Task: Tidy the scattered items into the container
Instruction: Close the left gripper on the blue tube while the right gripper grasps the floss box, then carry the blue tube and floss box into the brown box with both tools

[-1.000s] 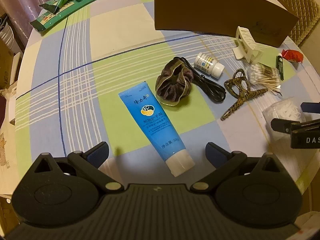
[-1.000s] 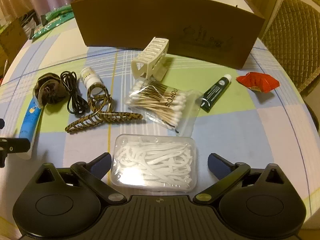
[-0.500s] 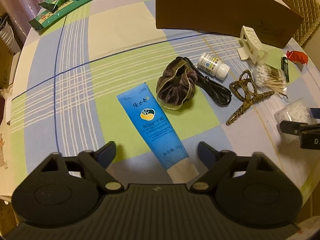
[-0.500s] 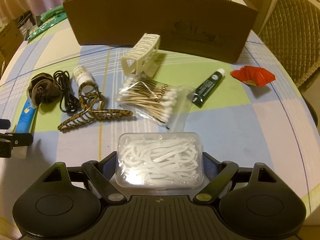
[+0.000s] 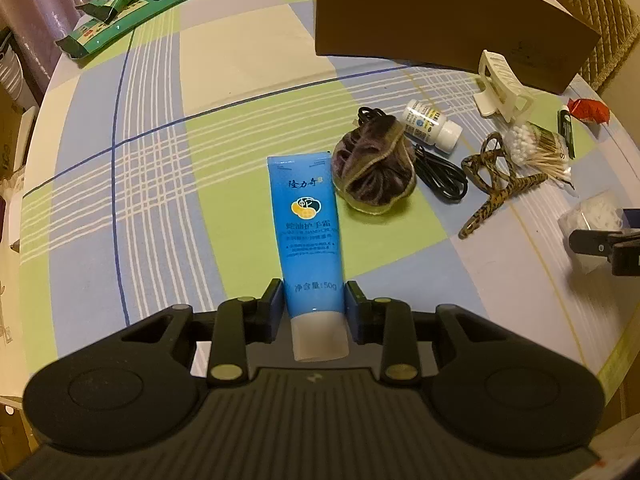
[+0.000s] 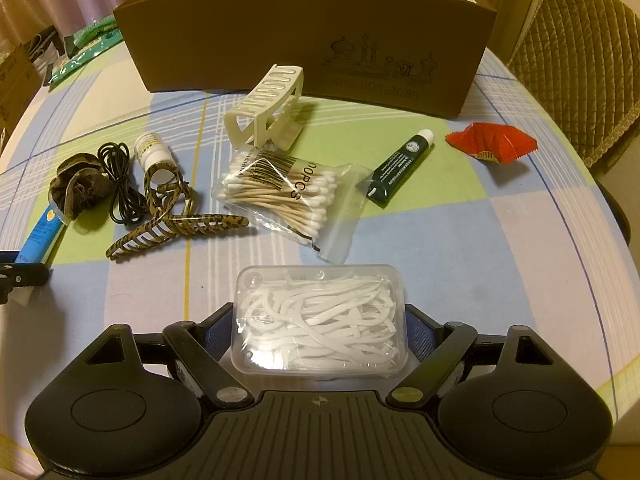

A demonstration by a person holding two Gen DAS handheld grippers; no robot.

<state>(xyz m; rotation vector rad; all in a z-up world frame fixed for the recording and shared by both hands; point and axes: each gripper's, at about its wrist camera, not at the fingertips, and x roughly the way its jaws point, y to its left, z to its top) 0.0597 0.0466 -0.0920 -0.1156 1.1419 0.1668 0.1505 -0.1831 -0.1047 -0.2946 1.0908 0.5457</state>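
Left wrist view. The left gripper (image 5: 315,305) is clenched on the cap end of a blue hand-cream tube (image 5: 307,216), one pad against each side just above the white cap. The tube's long axis runs nearly vertically in the frame — cap at bottom centre, flat crimped end pointing up toward the brown cardboard box (image 5: 440,16) at upper right. Just right of the crimped end lies a dark velvet scrunchie (image 5: 374,174); a coiled black cable (image 5: 440,174), a small white bottle (image 5: 430,124), a leopard-print hair claw (image 5: 496,184) and a cream hair claw (image 5: 502,88) follow toward the right edge. Green packets (image 5: 132,4) lie at upper left on the checked tablecloth (image 5: 140,160).

Right wrist view. The right gripper (image 6: 320,330) grasps a clear plastic box of white floss picks (image 6: 320,316) at bottom centre, a blue pad pressed on each short end; the box's long axis runs left–right across the frame. Above it lies a bag of cotton swabs (image 6: 280,192), with a dark green tube (image 6: 400,164) to its right, white cap pointing to the upper right, and a red wrapper (image 6: 492,142) further right. The cardboard box spans the top of the frame, its long side facing the camera.
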